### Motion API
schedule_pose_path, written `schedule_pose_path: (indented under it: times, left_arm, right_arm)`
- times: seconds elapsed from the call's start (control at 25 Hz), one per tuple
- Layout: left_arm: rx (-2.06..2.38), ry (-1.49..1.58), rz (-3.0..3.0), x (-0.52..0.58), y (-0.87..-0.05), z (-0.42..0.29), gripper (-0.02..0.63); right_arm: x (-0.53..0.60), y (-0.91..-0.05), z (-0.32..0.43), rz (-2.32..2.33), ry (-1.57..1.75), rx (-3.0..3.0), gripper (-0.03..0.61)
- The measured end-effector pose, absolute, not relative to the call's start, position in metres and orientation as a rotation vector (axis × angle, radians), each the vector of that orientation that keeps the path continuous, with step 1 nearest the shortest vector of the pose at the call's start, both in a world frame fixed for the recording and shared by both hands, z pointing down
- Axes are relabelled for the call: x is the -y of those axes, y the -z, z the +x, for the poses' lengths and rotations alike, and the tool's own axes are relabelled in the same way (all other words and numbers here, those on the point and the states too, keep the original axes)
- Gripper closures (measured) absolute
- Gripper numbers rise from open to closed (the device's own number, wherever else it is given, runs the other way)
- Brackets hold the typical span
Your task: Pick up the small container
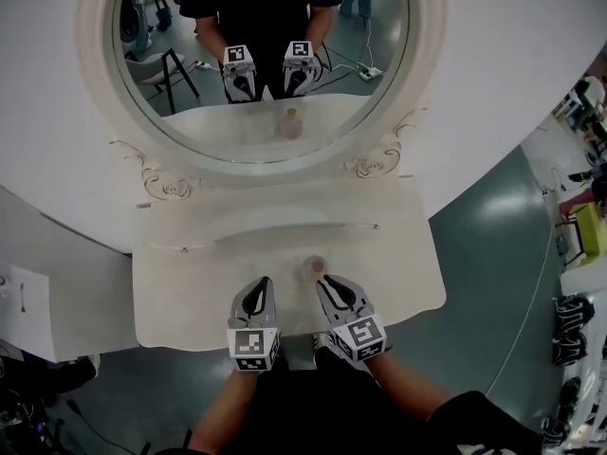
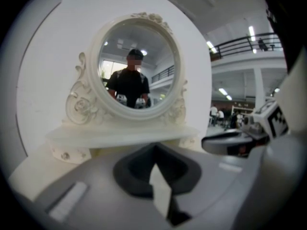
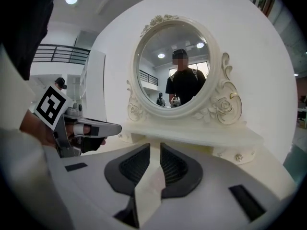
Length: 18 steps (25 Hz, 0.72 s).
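Note:
The small container (image 1: 314,266), a pale round pot, stands on the cream dressing table (image 1: 190,292) near its front edge. Its reflection (image 1: 291,123) shows in the oval mirror (image 1: 266,27). My right gripper (image 1: 324,282) hovers just behind and right of the container, its tips close to it; its jaws stand shut but for a thin slit (image 3: 155,147), with nothing gripped. My left gripper (image 1: 262,284) is level with it on the left, jaws shut and empty (image 2: 154,150). Neither gripper view shows the container clearly.
A raised shelf (image 3: 192,135) runs under the carved mirror frame (image 2: 81,104) at the back of the table. The person's reflection fills the mirror. Grey floor lies to the right, and a white sheet (image 1: 24,292) at the left.

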<state>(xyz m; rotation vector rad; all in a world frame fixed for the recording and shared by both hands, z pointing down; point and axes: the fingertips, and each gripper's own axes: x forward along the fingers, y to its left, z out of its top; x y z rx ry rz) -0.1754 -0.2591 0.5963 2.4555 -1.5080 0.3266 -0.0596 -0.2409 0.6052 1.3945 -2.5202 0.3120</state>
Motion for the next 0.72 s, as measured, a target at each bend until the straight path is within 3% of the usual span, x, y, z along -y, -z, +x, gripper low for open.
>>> schedule_pose_path:
  times: [0.16,0.28,0.36,0.72]
  left_arm:
    - [1.502,-0.347,2.437,0.256,-0.606,-0.177,0.607]
    - [1.493,-0.357,2.432,0.253,-0.611,-0.178,0.607]
    - [1.484,-0.365,2.432,0.251,-0.614,-0.178,0.607]
    - [1.497,-0.386,2.415,0.252,-0.621,-0.186,0.607]
  right_arm:
    - [0.240,-0.621,-0.058,1.398,-0.343,2.486,0.449]
    - [0.241,-0.638,-0.056,1.393,-0.376,2.447,0.408]
    - [0.243,-0.652,-0.055,1.391,-0.402,2.408,0.339]
    - [0.263,-0.705,-0.055,1.373,-0.470,2.288,0.240]
